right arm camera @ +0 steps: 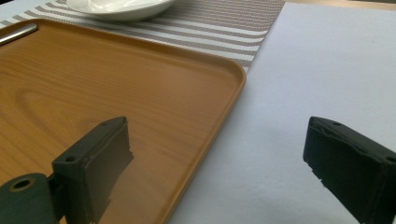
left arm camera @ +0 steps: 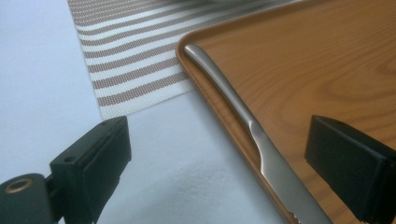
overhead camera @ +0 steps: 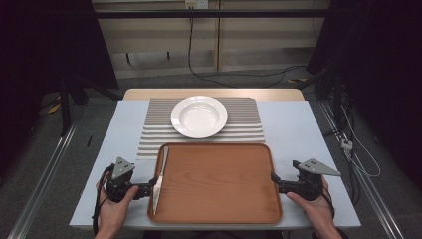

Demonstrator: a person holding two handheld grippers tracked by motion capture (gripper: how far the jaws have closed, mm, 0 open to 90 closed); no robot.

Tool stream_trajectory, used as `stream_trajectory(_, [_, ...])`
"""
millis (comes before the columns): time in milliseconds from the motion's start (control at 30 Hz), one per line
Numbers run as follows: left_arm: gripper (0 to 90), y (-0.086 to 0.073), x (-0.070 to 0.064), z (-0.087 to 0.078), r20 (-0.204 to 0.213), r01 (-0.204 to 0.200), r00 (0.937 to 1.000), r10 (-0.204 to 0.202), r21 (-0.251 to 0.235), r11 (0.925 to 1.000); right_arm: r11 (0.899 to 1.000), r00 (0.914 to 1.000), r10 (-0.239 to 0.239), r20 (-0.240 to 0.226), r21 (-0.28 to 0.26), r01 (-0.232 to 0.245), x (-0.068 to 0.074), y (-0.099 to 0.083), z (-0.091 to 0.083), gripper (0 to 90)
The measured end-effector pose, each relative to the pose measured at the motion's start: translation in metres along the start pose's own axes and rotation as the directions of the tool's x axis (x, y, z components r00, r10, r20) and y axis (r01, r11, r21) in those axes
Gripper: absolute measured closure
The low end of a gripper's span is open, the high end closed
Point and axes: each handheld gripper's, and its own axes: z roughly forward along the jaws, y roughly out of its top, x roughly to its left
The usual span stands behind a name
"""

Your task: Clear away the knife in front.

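left claw (left arm camera: 217, 154) wide open, jaws straddling the tray's left rim and the knife (left arm camera: 252, 135) lying along it, nothing gripped. right claw (right arm camera: 219, 158) wide open too, straddling the tray's right rim. tray (overhead camera: 219, 184) sits at the surface's near edge, centre. striped mat (overhead camera: 154, 124) beyond it, white plate (overhead camera: 199, 116) on the mat toward the far edge.

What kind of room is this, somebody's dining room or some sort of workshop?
Probably a lab or recording studio dressed as a dining spot. A white plate, striped placemat and wooden tray with a knife sit on a plain table, but dark curtains, floor cables and metal rails surround it.
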Motion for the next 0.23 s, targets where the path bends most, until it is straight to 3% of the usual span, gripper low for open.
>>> stream_trajectory(233, [7.0, 0.0009, 0.0016, -0.0003, 0.004, 0.002, 1.0000, -0.002, -0.009, 1.0000, 1.000, 1.0000, 0.002, 0.008, 0.004, -0.002, -0.0007, 0.0000, 0.0002, 7.2])
